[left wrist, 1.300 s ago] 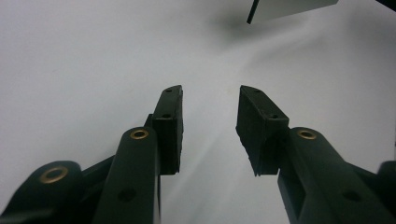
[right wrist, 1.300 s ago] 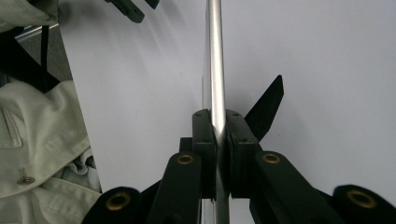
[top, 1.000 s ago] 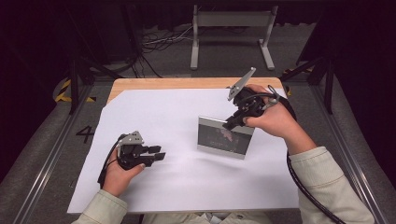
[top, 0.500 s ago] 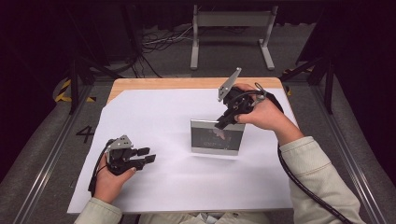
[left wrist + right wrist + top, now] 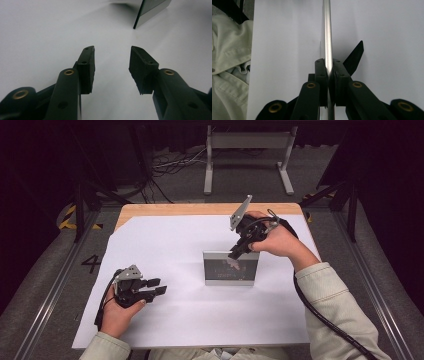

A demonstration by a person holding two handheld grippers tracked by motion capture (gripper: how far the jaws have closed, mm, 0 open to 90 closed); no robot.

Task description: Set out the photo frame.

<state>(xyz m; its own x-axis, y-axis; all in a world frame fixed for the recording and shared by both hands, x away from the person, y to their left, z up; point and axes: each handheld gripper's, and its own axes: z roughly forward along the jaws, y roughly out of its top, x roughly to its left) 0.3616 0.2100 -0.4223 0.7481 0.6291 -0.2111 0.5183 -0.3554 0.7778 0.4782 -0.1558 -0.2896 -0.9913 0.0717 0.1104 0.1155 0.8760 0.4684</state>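
Gripping upright picture frame (image 5: 231, 268), right claw (image 5: 235, 254)

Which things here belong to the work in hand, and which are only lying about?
In the job:
- picture frame, standing on the white sheet
- right gripper, shut on its top edge
- left gripper, open and holding nothing

Lying about:
- metal stand and cables on the floor

A large white sheet (image 5: 180, 270) covers nearly all of the counter (image 5: 200, 209), whose bare wooden edge shows only along the sheet's far side. Beyond that wooden edge a grey metal stand (image 5: 247, 155) rests on the floor, with loose cables (image 5: 172, 165) lying just left of it. Left of the counter, a painted number 4 (image 5: 92, 264) and yellow-black tape (image 5: 75, 222) mark the floor.
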